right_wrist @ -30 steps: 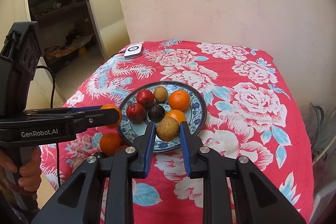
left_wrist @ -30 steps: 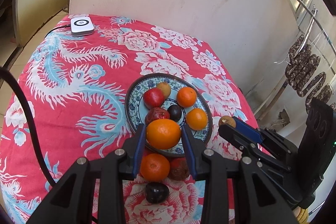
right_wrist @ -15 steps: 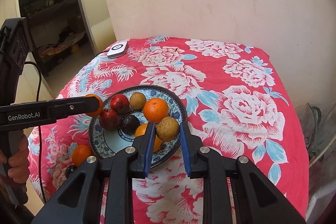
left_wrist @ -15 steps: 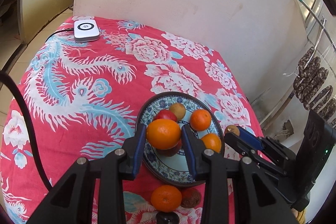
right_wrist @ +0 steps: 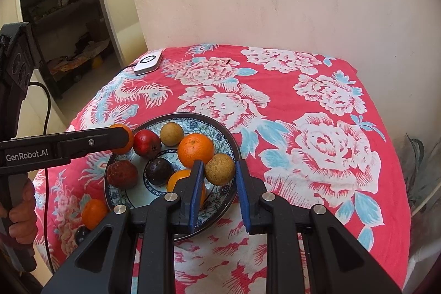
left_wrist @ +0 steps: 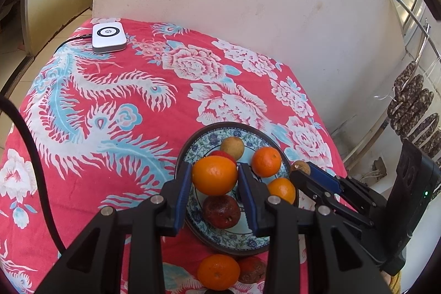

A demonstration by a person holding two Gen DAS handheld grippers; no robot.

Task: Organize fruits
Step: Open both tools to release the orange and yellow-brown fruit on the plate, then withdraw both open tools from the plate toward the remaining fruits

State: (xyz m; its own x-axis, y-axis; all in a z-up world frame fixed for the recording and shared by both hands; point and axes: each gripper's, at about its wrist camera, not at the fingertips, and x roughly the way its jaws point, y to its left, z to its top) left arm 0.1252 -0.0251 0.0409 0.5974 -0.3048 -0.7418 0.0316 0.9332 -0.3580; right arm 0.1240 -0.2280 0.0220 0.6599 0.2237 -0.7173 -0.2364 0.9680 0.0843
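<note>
A blue patterned plate (left_wrist: 193, 153) (right_wrist: 226, 137) holds several fruits: oranges, red fruits, a dark one and a tan one. My left gripper (left_wrist: 215, 178) is shut on an orange (left_wrist: 214, 175) and holds it over the plate's left part; the orange shows in the right wrist view (right_wrist: 124, 141). My right gripper (right_wrist: 219, 171) is shut on a brown-tan round fruit (right_wrist: 220, 169) above the plate's right rim; the fruit also shows in the left wrist view (left_wrist: 300, 167). An orange (left_wrist: 218, 271) and a dark red fruit (left_wrist: 252, 269) lie on the cloth in front of the plate.
The table wears a red flowered cloth (left_wrist: 110, 106). A white flat device (left_wrist: 108, 37) with a cable lies at the far left corner. A wall stands right behind the table. A dark small fruit (right_wrist: 81, 234) lies on the cloth by the loose orange (right_wrist: 93, 213).
Both grippers have moved forward over the plate with their fruits. The plate and loose fruits now sit lower and closer in both views.
</note>
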